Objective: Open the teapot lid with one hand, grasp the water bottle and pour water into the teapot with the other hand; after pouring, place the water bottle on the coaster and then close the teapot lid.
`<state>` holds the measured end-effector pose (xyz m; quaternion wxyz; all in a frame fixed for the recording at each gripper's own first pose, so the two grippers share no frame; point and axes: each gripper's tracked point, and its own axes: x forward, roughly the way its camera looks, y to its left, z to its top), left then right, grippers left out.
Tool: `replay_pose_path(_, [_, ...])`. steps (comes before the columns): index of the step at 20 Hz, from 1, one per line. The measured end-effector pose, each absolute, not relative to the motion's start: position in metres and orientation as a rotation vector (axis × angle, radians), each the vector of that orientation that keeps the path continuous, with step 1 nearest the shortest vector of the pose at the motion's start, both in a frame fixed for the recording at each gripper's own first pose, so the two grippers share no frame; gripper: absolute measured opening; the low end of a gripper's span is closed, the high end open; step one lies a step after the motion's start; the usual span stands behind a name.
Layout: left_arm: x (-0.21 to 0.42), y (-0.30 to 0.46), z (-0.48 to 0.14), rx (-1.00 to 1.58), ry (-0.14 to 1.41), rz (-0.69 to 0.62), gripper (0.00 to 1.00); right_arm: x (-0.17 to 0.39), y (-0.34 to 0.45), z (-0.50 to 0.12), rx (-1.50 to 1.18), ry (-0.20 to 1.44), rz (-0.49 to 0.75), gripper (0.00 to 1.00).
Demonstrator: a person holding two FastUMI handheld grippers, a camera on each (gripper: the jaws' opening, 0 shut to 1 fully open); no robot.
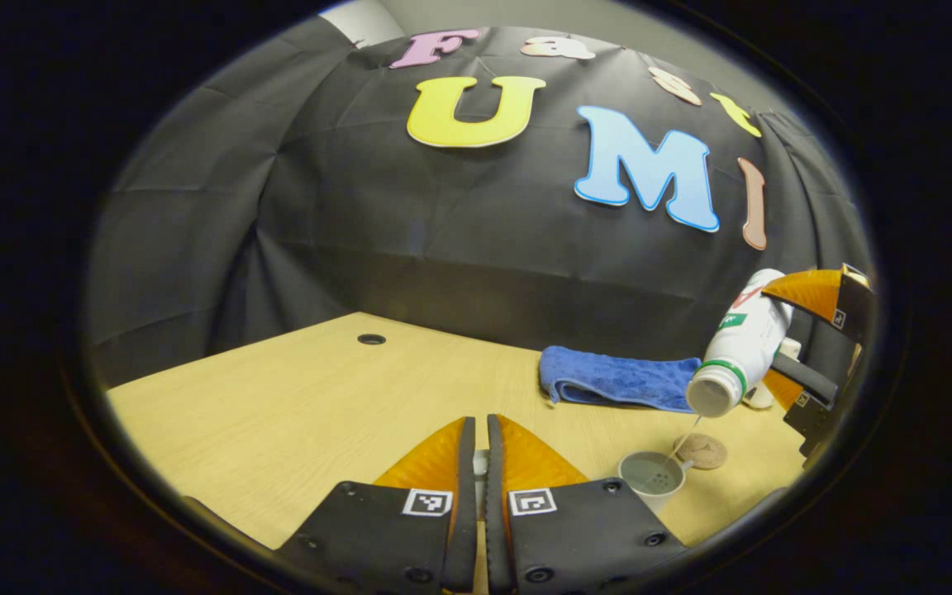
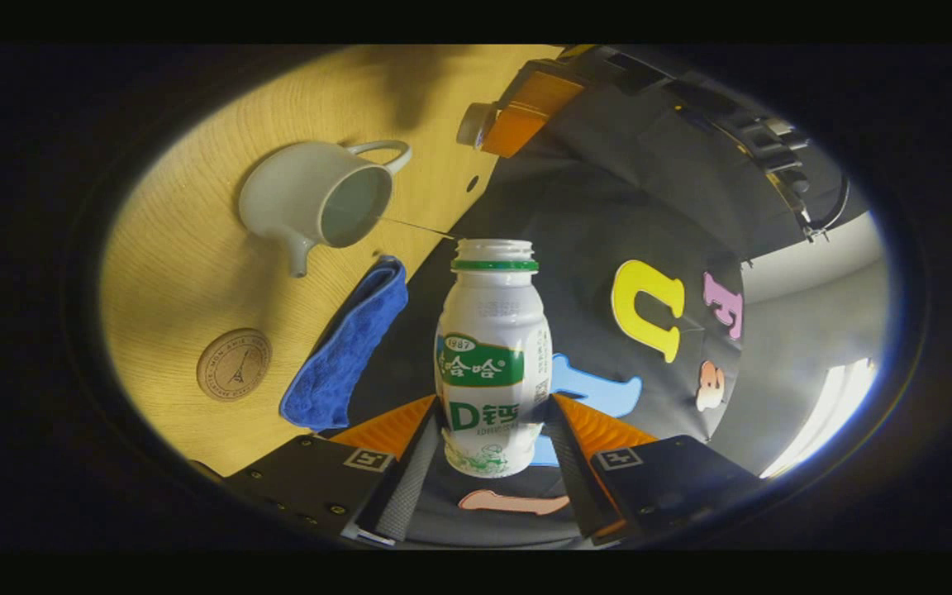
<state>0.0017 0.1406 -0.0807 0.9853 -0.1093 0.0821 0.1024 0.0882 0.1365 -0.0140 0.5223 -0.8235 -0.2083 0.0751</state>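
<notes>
— Where's the water bottle (image 2: 493,355)?
— Clamped between both fingers of the right hand-held gripper (image 2: 492,446), tipped over with its open mouth down toward the teapot (image 2: 315,198). A thin stream of water runs from the mouth into the teapot's open top.
— And the teapot?
— Standing on the desk (image 1: 294,397), lid off, the round coaster (image 1: 701,451) just beside it and a folded blue cloth (image 1: 616,378) behind.
— The left hand-held gripper (image 1: 476,450)?
— Fingers drawn nearly together on something small and pale. In the right gripper view it hangs over the desk beyond the teapot, gripping a pale, lid-like piece (image 2: 474,122).
</notes>
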Motion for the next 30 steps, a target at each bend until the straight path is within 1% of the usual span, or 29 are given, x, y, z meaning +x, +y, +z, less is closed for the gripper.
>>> replay_pose_path(8, [0.001,0.141,-0.08,-0.224,0.167,0.205,0.14,0.084,0.141,-0.015,-2.001,-0.521,0.185,0.74])
replay_pose_path(11, [0.002,0.139,-0.081,-0.227,0.167,0.198,0.15,0.085,0.137,-0.018,-1.934,-0.493,0.188,0.74])
replay_pose_path(17, [0.003,0.135,-0.078,-0.24,0.161,0.178,0.15,0.084,0.112,-0.036,-1.62,-0.342,0.196,0.74])
replay_pose_path(18, [0.003,0.134,-0.078,-0.24,0.16,0.173,0.14,0.083,0.107,-0.039,-1.555,-0.314,0.195,0.73])
replay_pose_path(19, [0.003,0.131,-0.08,-0.239,0.16,0.167,0.11,0.081,0.103,-0.042,-1.488,-0.286,0.191,0.73])
replay_pose_path(20, [0.004,0.129,-0.079,-0.235,0.158,0.162,0.11,0.081,0.099,-0.045,-1.421,-0.259,0.188,0.73])
replay_pose_path(23, [0.005,0.122,-0.075,-0.218,0.151,0.142,0.11,0.077,0.086,-0.058,-1.225,-0.169,0.18,0.74])
replay_pose_path(24, [0.006,0.12,-0.074,-0.212,0.15,0.136,0.14,0.078,0.083,-0.059,-1.165,-0.14,0.173,0.73])
replay_pose_path(25, [0.006,0.118,-0.075,-0.206,0.149,0.13,0.15,0.079,0.081,-0.061,-1.104,-0.113,0.169,0.73])
replay_pose_path(28, [0.007,0.109,-0.07,-0.199,0.138,0.103,0.15,0.081,0.076,-0.066,-0.921,-0.036,0.154,0.74])
replay_pose_path(29, [0.007,0.105,-0.067,-0.196,0.13,0.093,0.11,0.08,0.073,-0.067,-0.862,-0.019,0.143,0.74])
replay_pose_path(30, [0.007,0.102,-0.064,-0.194,0.122,0.085,0.15,0.08,0.07,-0.072,-0.804,-0.005,0.137,0.74])
